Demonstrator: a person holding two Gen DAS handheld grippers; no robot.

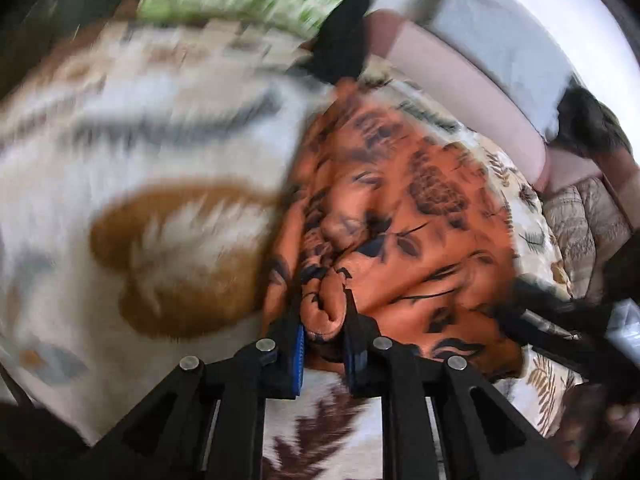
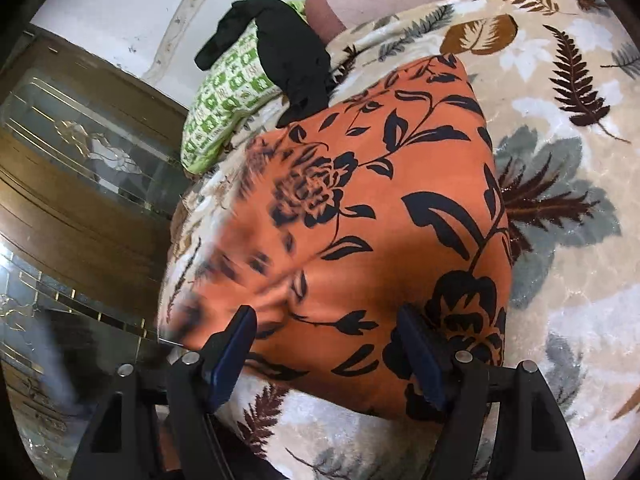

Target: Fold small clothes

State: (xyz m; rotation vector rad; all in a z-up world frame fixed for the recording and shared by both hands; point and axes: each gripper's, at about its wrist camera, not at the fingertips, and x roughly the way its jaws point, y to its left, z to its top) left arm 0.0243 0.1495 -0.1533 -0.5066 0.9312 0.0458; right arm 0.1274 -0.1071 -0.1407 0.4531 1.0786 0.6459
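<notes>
Your left tool [image 1: 323, 332] pinches a bunched edge of the orange cloth [image 2: 384, 216], while your open right tool [image 2: 326, 356] sits over its near edge, the cloth stretching away ahead.

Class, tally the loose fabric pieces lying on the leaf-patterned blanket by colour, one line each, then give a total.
Orange with black flowers: 1
Black: 1
Green and white print: 1
Total: 3

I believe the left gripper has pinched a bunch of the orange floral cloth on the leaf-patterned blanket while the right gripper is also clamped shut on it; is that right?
Not quite: the right gripper is open, its fingers astride the orange floral cloth without pinching it, as the right wrist view shows. The left gripper has indeed pinched it on the leaf-patterned blanket.
</notes>
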